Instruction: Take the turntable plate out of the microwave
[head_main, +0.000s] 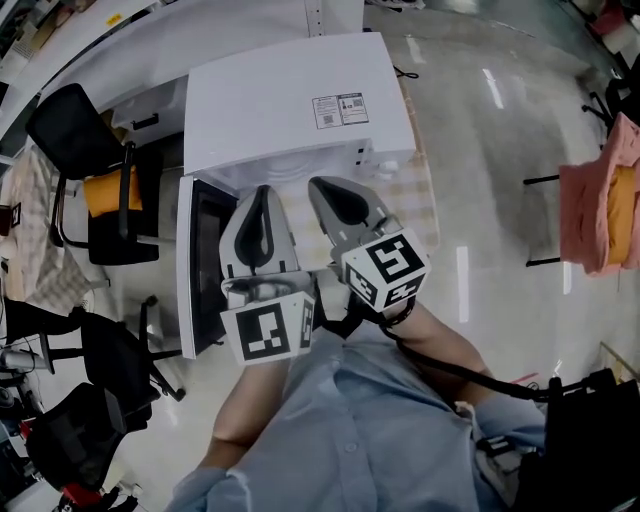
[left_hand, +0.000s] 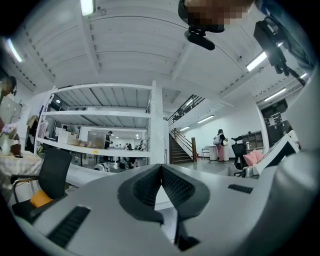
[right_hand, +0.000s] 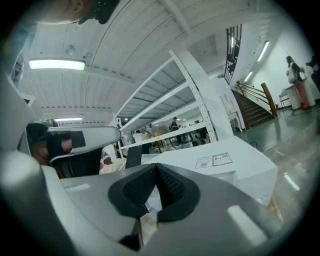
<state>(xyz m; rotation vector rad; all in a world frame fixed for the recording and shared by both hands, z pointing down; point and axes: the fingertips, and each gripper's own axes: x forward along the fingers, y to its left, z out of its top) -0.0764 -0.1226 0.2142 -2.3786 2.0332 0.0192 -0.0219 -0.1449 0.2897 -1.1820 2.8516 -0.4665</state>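
The white microwave (head_main: 290, 100) stands on a table with a checked cloth (head_main: 418, 200). Its door (head_main: 203, 262) hangs open to the left. In the right gripper view the microwave's (right_hand: 227, 167) top with a label shows just ahead. The turntable plate is hidden from every view. My left gripper (head_main: 262, 192) and right gripper (head_main: 320, 184) are side by side in front of the microwave's opening, pointing level at it. Both are shut with nothing between the pads; the left gripper's tips (left_hand: 161, 166) and the right gripper's tips (right_hand: 156, 165) meet in their own views.
Black office chairs stand left of the table, one (head_main: 75, 130) with an orange cushion (head_main: 105, 190). Another chair with pink cloth (head_main: 598, 210) is at the right on the shiny floor. White shelving (left_hand: 100, 117) and a staircase (left_hand: 182, 145) lie beyond.
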